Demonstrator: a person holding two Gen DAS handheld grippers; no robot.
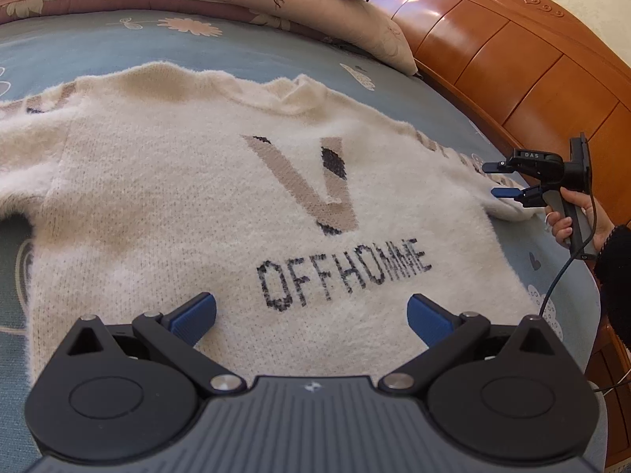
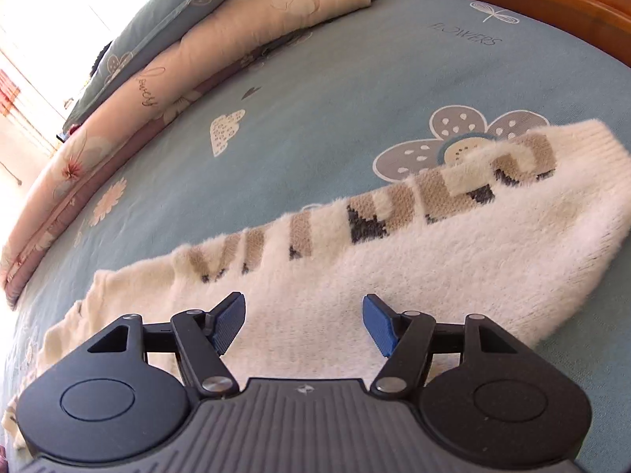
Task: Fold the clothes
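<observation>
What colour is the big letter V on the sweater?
The V on the cream sweater is beige with dark navy shading, clearest in the left wrist view.

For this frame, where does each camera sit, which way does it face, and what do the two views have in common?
Left wrist: on the left tongs, angled down over the sweater front; own open blue pads show, plus the right tongs and the hand holding them.
Right wrist: on the right tongs, angled down along the sweater's lettered sleeve; only its own open pads show.
Shared: the sweater, blue floral bedsheet, pillows, wooden bed frame.
</observation>
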